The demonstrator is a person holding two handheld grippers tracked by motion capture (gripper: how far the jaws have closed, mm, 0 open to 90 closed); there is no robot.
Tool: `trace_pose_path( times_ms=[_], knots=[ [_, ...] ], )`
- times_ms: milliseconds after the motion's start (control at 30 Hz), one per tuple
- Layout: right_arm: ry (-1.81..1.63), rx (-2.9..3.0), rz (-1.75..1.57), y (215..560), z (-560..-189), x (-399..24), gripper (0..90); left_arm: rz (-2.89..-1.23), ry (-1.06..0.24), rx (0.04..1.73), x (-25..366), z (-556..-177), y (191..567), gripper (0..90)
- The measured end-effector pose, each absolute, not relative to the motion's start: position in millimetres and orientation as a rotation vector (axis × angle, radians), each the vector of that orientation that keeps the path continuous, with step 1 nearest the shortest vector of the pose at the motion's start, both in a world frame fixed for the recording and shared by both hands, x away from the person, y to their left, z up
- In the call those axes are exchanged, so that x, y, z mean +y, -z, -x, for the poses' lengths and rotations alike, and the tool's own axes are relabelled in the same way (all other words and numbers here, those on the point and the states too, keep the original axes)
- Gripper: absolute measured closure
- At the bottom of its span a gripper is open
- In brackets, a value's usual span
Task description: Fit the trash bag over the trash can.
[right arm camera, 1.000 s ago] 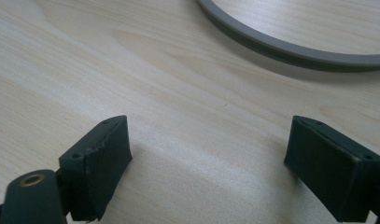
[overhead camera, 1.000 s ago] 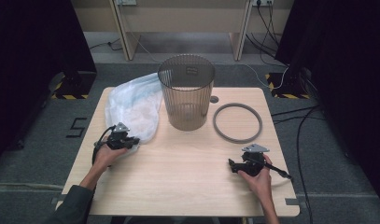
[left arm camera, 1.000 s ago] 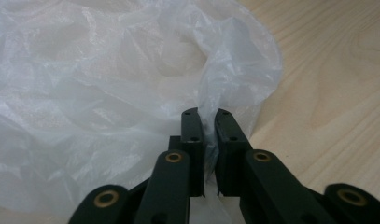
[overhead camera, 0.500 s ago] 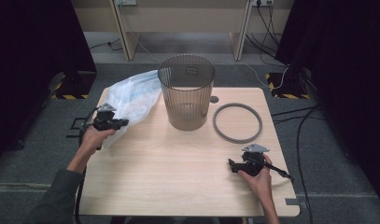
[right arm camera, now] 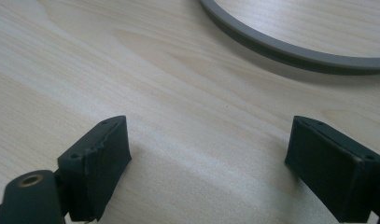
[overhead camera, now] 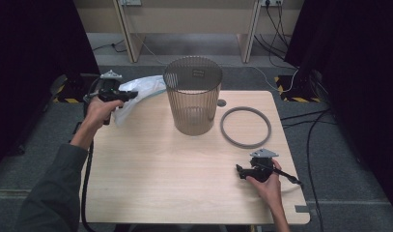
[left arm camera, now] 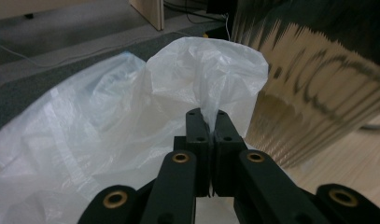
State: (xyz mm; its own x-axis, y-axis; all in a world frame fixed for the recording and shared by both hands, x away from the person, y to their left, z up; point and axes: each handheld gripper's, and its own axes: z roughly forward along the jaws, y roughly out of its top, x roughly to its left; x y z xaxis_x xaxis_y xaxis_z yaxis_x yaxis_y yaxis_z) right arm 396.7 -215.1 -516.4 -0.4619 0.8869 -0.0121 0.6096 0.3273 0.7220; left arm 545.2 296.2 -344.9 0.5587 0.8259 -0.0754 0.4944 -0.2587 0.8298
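The left gripper (overhead camera: 131, 94) is up in the air at about ten o'clock from the middle of the table (overhead camera: 150, 183). Its two black jaws are pressed together, and they pinch a fold of the thin plastic bag (overhead camera: 136, 92). In the left gripper view the bag (left arm camera: 131, 126) puffs out white and crinkly past the tips of the gripper (left arm camera: 209, 116), with a bit of it caught right in the crack between the jaws. The bag hangs off the far left corner of the table, just beside the bin.

The bin (overhead camera: 193, 96) is tall, round and see-through brown, with thin lines up and down its wall. It stands upright at about twelve o'clock from the middle of the table. In the left gripper view its wall (left arm camera: 318, 93) is blurry and sits close at two o'clock from the jaws.

A grey ring (overhead camera: 245, 127) lies flat on the table at three o'clock from the bin, near it but not touching.

The right gripper (overhead camera: 238, 170) rests low on the table at about four o'clock, well apart from the bag. Its jaws are spread wide with nothing between them. In the right gripper view bare wood lies between the tips of this gripper (right arm camera: 225, 154), and the ring (right arm camera: 290, 49) curves across at one o'clock.
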Motion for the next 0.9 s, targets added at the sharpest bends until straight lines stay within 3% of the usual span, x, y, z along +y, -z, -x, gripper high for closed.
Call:
trace_pose_path(
  times_ms=[533, 700, 900],
  knots=[
    [-0.927, 2.199, -1.314, 516.4, -397.3, -215.5, 13.5, -1.866, -0.587, 0.964, 244.2, -565.3, 256.8, 87.4],
    [-0.931, 2.202, -1.317, 516.4, -398.0, -215.5, 13.4, -1.856, -0.593, 0.926, 222.2, -568.6, 243.0, 87.4],
    [-0.994, 2.200, -1.349, 509.1, -401.4, -222.7, 20.3, -1.890, -0.573, 0.858, 184.1, -571.9, 240.0, 87.4]
  ],
)
